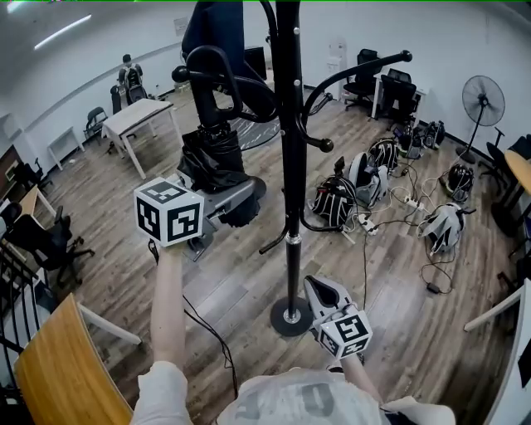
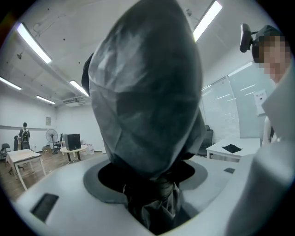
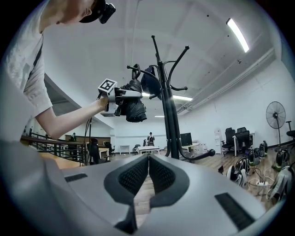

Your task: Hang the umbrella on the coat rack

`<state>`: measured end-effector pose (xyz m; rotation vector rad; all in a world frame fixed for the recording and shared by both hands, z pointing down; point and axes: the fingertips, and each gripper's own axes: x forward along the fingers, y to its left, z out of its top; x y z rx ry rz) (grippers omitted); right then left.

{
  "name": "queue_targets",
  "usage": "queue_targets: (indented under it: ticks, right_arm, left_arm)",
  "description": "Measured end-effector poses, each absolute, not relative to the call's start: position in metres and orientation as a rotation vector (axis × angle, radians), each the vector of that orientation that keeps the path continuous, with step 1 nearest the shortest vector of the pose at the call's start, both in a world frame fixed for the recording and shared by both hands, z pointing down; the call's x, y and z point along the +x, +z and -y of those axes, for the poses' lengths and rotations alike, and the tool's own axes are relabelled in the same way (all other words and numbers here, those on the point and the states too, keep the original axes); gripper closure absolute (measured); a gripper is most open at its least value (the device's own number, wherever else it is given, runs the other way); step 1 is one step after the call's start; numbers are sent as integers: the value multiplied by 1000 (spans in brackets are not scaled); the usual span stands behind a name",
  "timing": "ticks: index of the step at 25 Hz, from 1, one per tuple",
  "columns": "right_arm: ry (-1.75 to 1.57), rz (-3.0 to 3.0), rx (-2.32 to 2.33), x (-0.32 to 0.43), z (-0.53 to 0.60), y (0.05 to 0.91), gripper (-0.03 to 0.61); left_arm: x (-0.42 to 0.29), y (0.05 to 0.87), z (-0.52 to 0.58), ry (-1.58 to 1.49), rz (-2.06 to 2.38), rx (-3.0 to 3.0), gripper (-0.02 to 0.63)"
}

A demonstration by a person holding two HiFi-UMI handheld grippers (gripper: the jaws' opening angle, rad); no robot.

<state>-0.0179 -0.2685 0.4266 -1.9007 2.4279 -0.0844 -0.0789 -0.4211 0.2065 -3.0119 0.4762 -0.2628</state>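
Observation:
A folded black umbrella (image 1: 211, 162) is held up in the air by my left gripper (image 1: 231, 197), which is shut on its bunched fabric. Its curved handle (image 1: 207, 66) rises beside the left arms of the black coat rack (image 1: 290, 166); whether it rests on a hook I cannot tell. In the left gripper view the umbrella (image 2: 147, 101) fills the picture above the left gripper (image 2: 154, 203). My right gripper (image 1: 319, 290) is low by the rack's round base (image 1: 290, 317), shut and empty. The right gripper (image 3: 148, 173) looks at the coat rack (image 3: 171, 120) and the raised umbrella (image 3: 133, 108).
A dark item (image 1: 220, 25) hangs on the rack's top. Backpacks (image 1: 336, 199) and cables (image 1: 398, 217) lie on the wooden floor to the right, with a standing fan (image 1: 483, 104) behind. A white table (image 1: 137, 116) stands at the back left, a wooden tabletop (image 1: 58, 373) at my lower left.

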Motion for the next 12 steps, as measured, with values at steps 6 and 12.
queue_targets:
  ticks: [6, 12]
  right_arm:
    - [-121, -2440, -1909, -12, 263, 437, 548]
    - [-122, -2478, -1894, -7, 260, 442, 548]
  left_arm:
    - [-66, 235, 420, -279, -461, -3068, 307]
    - [-44, 242, 418, -241, -416, -3115, 307]
